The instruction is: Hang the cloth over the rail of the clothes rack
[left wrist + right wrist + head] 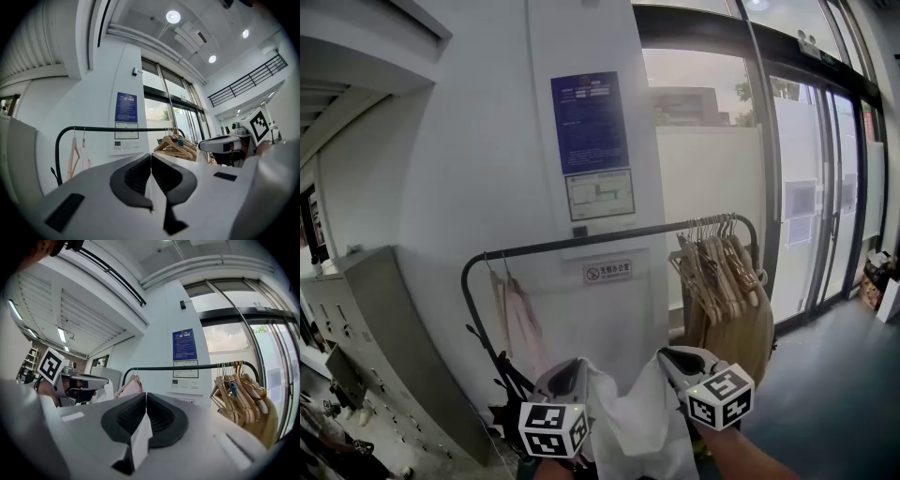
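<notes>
Left gripper [575,367]: fingers clenched on an edge of the white cloth [630,424]. In the left gripper view, a thin fold of the cloth [152,194] is pinched between the dark pads [136,180].

Right gripper [668,357]: fingers likewise clamped on the cloth. In its own view, a white fold [140,440] is trapped between the pads [161,420] and sticks out behind them.

Cloth: it hangs slack between the two sets of fingers and droops below them. No part of it touches the rack.

Rail [609,240] of the clothes rack: black, horizontal, beyond and above both pairs of fingertips, apart from them.

On the rail:
- A pink garment [521,323] on a hanger, past the left fingers.
- A bunch of wooden hangers [718,264], past the right fingers.

The stretch of rail directly ahead of the fingers is bare. A blue notice [589,122] is fixed to the wall behind the rail.
</notes>
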The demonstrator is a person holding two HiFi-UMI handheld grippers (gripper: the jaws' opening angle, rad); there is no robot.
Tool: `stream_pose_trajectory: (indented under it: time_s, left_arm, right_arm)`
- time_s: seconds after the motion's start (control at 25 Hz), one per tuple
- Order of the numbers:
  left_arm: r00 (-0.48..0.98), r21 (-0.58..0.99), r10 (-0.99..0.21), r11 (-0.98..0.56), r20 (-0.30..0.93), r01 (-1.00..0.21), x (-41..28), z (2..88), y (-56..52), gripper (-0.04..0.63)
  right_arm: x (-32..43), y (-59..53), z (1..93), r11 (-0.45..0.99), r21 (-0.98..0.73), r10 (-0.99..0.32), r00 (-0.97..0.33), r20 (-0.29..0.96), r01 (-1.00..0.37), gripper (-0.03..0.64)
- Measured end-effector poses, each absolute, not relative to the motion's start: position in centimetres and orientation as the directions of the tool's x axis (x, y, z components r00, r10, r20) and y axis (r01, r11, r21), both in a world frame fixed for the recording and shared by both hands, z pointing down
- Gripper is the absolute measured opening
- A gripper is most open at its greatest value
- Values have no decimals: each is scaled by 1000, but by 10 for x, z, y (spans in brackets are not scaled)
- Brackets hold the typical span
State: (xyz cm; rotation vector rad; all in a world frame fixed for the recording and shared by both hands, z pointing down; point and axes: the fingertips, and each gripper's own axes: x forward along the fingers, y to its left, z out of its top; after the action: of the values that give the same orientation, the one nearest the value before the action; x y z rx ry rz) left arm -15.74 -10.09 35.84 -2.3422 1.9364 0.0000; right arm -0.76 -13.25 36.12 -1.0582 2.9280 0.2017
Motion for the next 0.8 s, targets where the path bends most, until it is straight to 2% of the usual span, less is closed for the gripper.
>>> stream_pose_trajectory:
  time_s: [0.52,0.8]
  left_arm:
    - [192,-99,-979,-185,-66,-978,-144,355,-102,12]
    - [194,-92,-978,-188,-70,-978,-141,333,-117,12]
  right_arm:
    - [4,-132,363,758,106,-640,-766,-61,-643,11]
    - [9,-140,345,785,131,-602,-795,-70,-606,12]
